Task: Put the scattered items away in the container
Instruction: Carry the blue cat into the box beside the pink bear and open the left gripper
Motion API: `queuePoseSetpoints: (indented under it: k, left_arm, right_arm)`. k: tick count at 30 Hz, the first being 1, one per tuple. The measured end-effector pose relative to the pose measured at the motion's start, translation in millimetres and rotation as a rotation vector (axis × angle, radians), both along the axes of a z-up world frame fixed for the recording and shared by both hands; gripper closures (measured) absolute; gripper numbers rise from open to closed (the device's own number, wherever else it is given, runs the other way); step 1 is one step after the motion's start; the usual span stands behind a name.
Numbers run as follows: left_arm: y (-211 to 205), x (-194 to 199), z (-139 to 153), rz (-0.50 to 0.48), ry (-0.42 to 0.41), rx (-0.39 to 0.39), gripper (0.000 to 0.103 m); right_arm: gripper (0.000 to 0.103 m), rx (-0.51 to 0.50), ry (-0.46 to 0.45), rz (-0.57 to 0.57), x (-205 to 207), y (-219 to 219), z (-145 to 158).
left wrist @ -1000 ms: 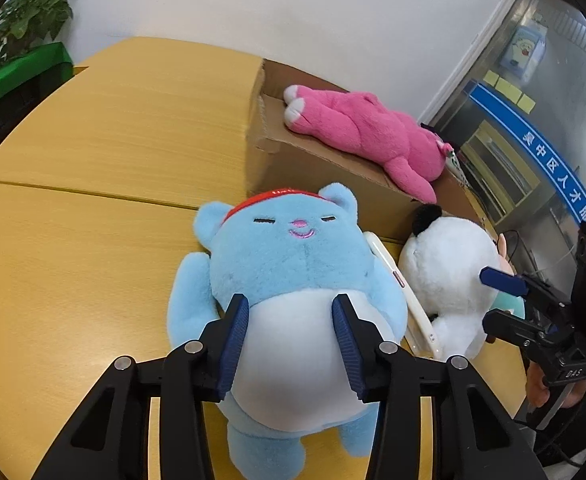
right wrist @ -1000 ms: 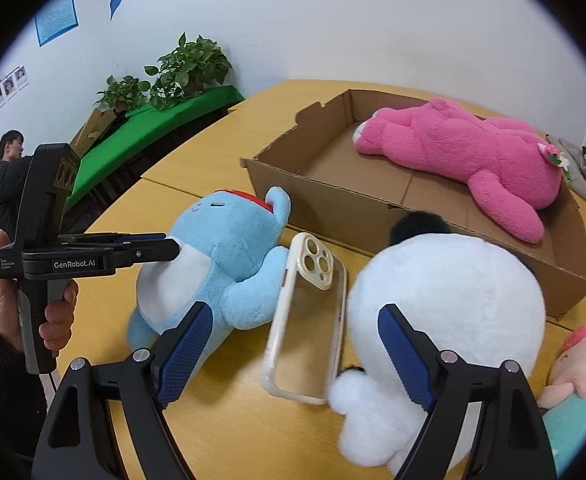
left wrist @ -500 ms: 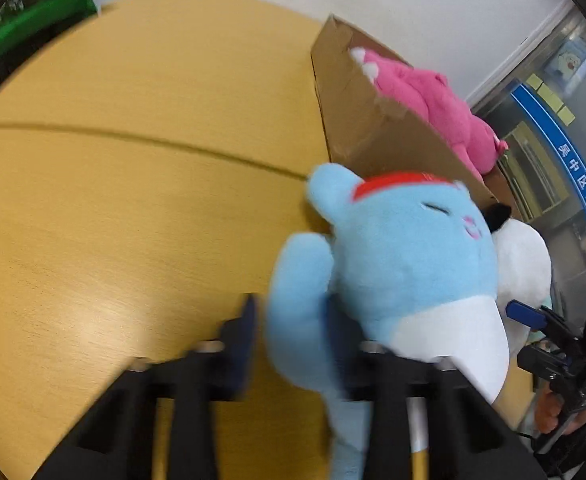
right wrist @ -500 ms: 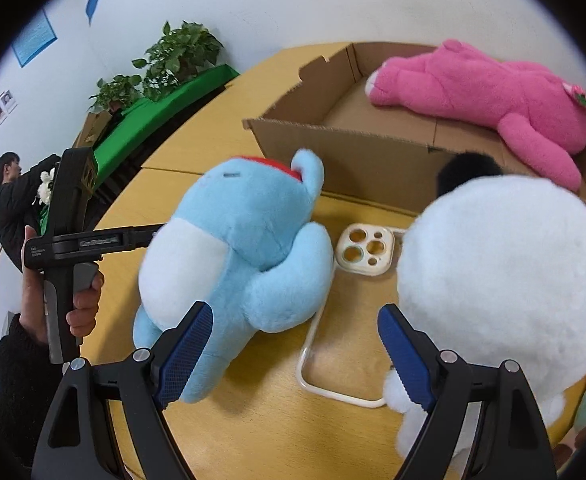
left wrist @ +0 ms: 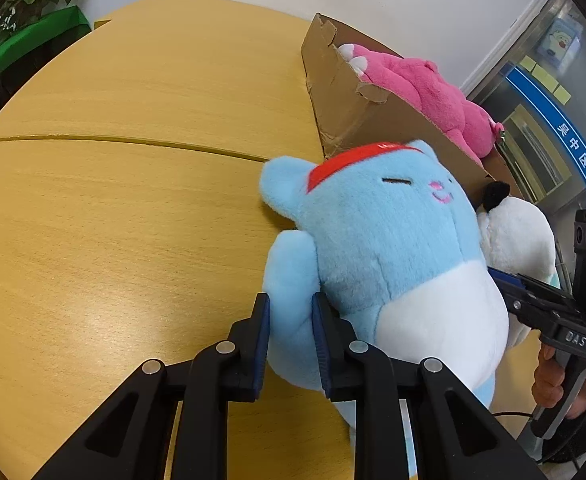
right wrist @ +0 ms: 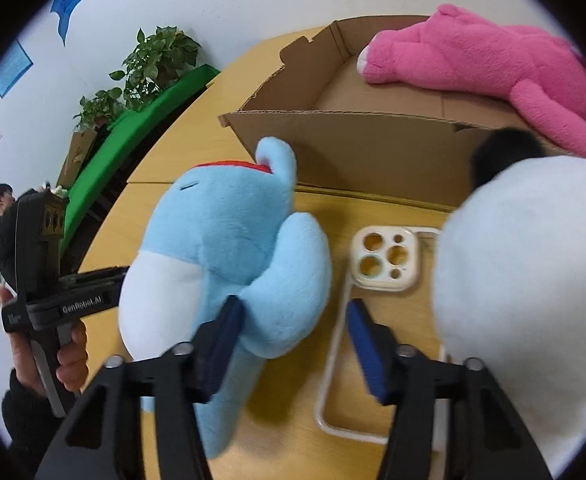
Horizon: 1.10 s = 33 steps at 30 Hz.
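Blue plush (left wrist: 389, 256), lying flat a second ago, now hangs upright at frame centre, its arm pinched in the left claw (left wrist: 291, 320), the right claw (right wrist: 293, 328) half-open, ready for the box (left wrist: 345, 92).

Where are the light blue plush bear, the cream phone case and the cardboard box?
Light blue plush bear (left wrist: 385, 240), left wrist view, face.
Cream phone case (right wrist: 385, 260), right wrist view, camera cutouts.
Cardboard box (right wrist: 353, 152), right wrist view, front wall.

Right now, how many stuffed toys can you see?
3. The pink plush lies in the cardboard box; the blue plush is gripped by the left tongs; the white plush sits beside it. Others may be hidden.
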<state>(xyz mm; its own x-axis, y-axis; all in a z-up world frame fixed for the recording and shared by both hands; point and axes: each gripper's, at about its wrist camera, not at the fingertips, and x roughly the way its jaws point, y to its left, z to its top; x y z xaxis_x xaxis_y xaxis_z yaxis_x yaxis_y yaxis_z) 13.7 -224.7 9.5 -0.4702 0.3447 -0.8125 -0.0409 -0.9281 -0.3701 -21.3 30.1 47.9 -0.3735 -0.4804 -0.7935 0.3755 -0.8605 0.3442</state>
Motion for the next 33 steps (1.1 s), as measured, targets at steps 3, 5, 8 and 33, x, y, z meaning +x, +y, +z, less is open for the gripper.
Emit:
queuePoseSetpoints:
  k: [3,5,8,33]
  left_arm:
    - [-1.4,-0.4,-0.4,0.002,0.001,0.014,0.082]
    - [-3.6,-0.1,-0.6,0.009,0.004,0.029,0.083]
    - [-2.1,3.4,2.3,0.012,0.022,0.028,0.084]
    - [96.2,-113.0,201.8,-0.125,0.387,-0.067,0.090]
  right_arm:
    - [0.069,-0.037,-0.036,0.004,-9.1,-4.2,-8.0]
    - [0.074,-0.068,-0.054,0.006,-14.0,-3.8,-11.7]
    - [0.082,-0.099,-0.044,0.026,-10.6,-1.7,-8.7]
    - [0.086,-0.240,0.406,-0.084,-52.9,78.5,161.6]
